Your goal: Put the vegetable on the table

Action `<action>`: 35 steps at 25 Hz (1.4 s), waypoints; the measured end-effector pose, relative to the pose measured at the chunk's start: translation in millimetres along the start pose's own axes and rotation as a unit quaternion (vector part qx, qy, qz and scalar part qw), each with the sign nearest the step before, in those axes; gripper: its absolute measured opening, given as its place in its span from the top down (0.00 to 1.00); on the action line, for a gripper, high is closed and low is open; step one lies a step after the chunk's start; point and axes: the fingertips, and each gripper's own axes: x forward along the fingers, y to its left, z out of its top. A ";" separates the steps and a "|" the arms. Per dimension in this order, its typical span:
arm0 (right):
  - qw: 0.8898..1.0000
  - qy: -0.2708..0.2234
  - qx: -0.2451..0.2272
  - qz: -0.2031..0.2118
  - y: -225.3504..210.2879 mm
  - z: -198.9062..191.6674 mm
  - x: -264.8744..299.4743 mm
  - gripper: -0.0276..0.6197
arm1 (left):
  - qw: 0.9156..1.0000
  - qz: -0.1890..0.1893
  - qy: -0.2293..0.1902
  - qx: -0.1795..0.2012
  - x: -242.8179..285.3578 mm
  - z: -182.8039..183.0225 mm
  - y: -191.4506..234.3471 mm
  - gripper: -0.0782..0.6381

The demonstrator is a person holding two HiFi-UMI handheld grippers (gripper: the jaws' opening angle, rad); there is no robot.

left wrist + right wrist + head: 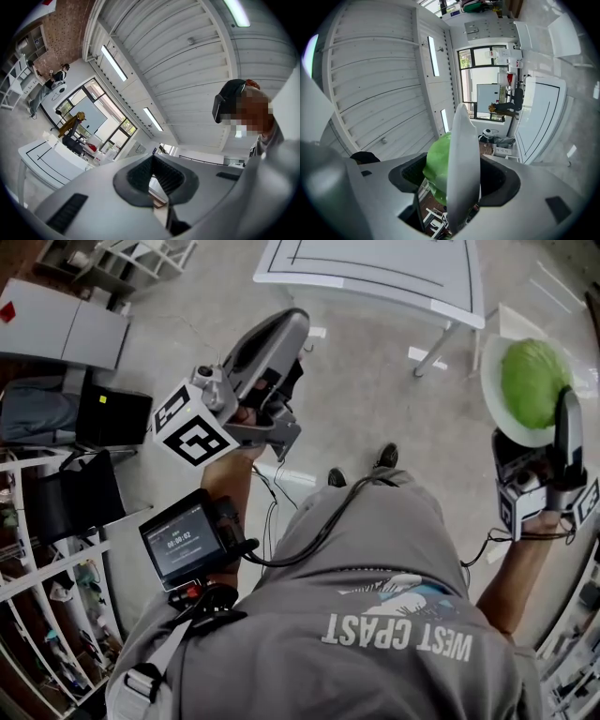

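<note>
A round green vegetable [534, 381] lies on a white plate [495, 395] at the right of the head view. My right gripper [564, 427] is shut on the plate's near rim and holds it off the floor. In the right gripper view the plate [463, 159] stands edge-on between the jaws, with the vegetable [437, 171] on its left face. My left gripper [281, 334] is raised, shut and empty; its closed jaws [152, 180] point up at the ceiling. The white table [375, 273] stands ahead of me, beyond both grippers.
A grey cabinet [66, 329], a black chair [89, 493] and white shelving [37, 577] line the left side. A small screen unit [183, 540] is strapped to the left forearm, with cables trailing. People [58, 75] stand far off by another table.
</note>
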 end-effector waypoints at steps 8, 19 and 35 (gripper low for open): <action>0.999 0.029 0.013 0.019 -56.3 90.3 11.1 0.47 | 0.999 0.024 -0.014 0.020 82.2 -35.5 26.9 0.88; 0.997 0.065 0.028 0.021 -58.5 124.1 42.2 0.47 | 0.998 0.054 -0.019 0.023 110.9 -32.1 28.6 0.88; 0.999 0.035 0.027 0.003 -110.7 138.6 93.3 0.47 | 1.000 0.030 0.010 0.003 143.6 -9.0 101.5 0.88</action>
